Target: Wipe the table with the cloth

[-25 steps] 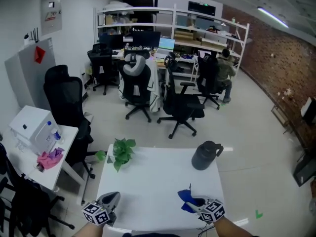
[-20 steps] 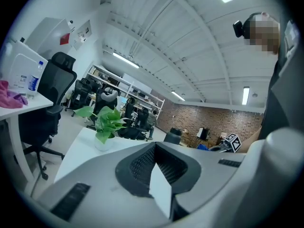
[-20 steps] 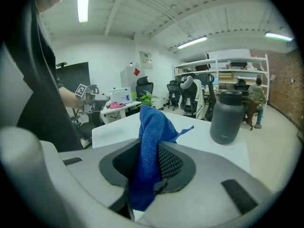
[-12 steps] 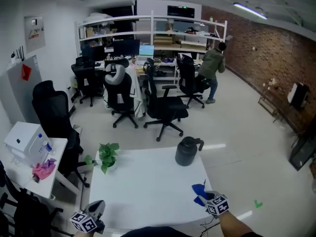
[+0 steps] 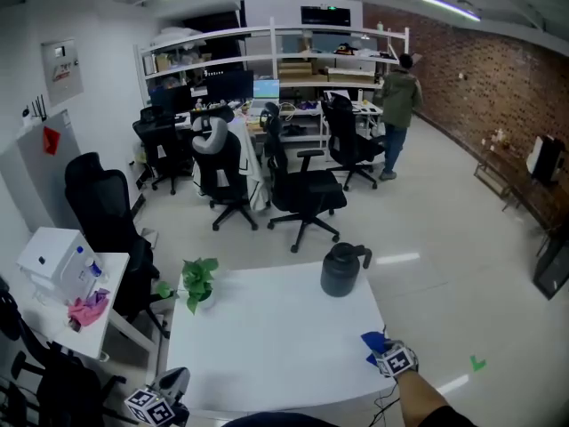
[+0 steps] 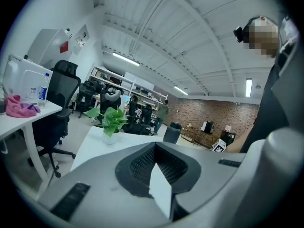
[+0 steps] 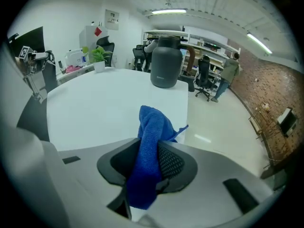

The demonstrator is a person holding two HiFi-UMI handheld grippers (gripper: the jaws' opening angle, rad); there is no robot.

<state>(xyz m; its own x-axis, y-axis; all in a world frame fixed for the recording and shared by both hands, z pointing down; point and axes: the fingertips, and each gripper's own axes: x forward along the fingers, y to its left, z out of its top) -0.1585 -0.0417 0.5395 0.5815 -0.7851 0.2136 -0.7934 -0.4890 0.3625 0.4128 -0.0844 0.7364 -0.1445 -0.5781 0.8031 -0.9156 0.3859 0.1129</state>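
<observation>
A blue cloth (image 5: 372,340) lies bunched at the right front edge of the white table (image 5: 267,327). My right gripper (image 5: 380,350) is closed on it. In the right gripper view the cloth (image 7: 151,127) stands up between the two dark pads, pinched, while the jaws are opening a little. My left gripper (image 5: 174,382) hangs off the table's front left corner with nothing in it. In the left gripper view its jaws (image 6: 159,167) meet at the tips, and the table (image 6: 95,139) stretches ahead.
A dark grey jug (image 5: 343,269) stands at the table's far right and a small potted plant (image 5: 196,279) at the far left. A side table (image 5: 53,301) with a pink rag is to the left. Office chairs (image 5: 302,194) and a standing person (image 5: 398,96) are behind.
My right gripper has slid the blue cloth from the front middle toward the table's right edge. My left gripper has dropped back off the front left corner. The person at the back has stood up.
</observation>
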